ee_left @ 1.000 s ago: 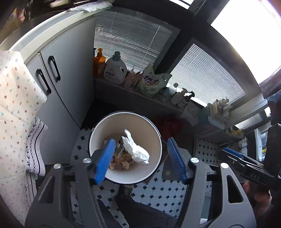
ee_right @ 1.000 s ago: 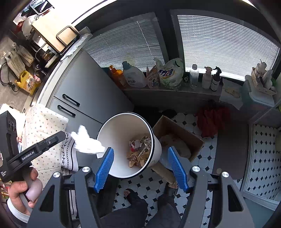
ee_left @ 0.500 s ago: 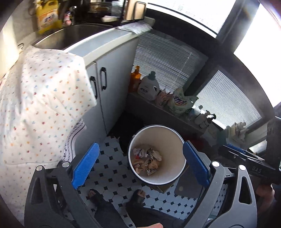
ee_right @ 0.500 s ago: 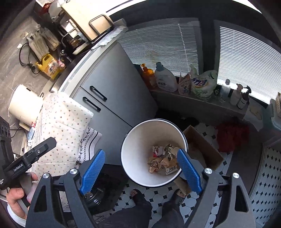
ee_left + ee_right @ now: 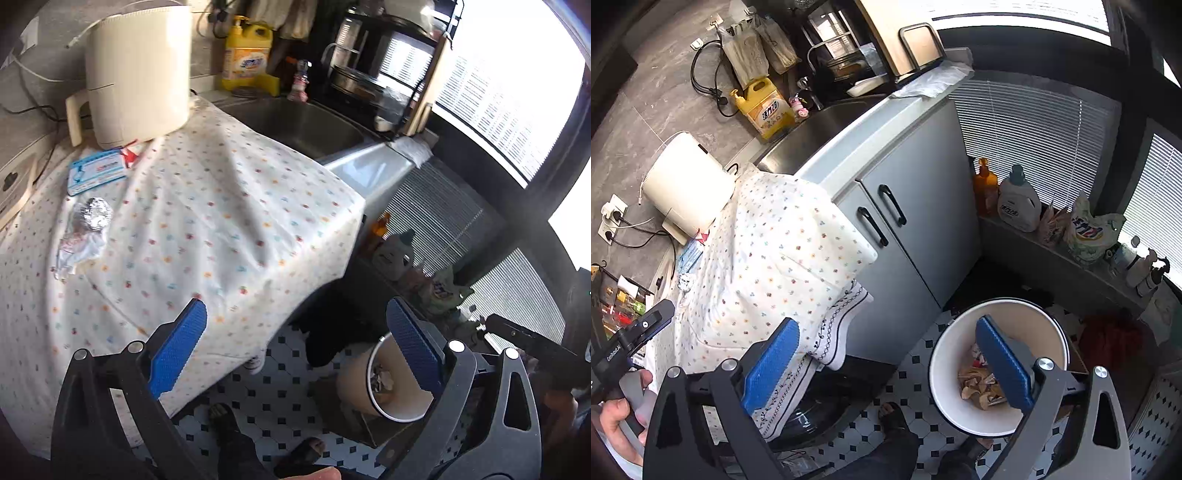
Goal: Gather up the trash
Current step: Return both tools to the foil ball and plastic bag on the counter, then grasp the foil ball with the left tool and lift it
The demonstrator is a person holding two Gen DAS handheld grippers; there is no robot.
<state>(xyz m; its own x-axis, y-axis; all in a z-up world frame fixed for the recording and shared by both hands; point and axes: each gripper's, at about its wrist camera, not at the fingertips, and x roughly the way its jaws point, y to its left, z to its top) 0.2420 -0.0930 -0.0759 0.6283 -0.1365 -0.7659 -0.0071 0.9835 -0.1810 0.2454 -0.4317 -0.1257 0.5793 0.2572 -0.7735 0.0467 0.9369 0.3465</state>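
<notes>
Both grippers have swung away from the bin since one second ago, and the white tissue that the left one held is gone from its pads.

Now the left gripper (image 5: 295, 347) has its blue pads wide apart, with nothing between them; it hangs over the edge of the dotted cloth (image 5: 221, 229). The right gripper (image 5: 886, 362) is still opening its jaws, which are already far apart, and it also holds nothing.

Down on the tiled floor stands the white bin (image 5: 945, 369), round and open, with crumpled brown and red wrappers (image 5: 975, 380) at its bottom. Farther, on the cloth, the remaining trash lies: a crumpled clear wrapper (image 5: 75, 251), just behind it a ball of silver foil (image 5: 94, 214), and then a blue and white packet (image 5: 96, 171) in front of the cream kettle (image 5: 136, 70).
</notes>
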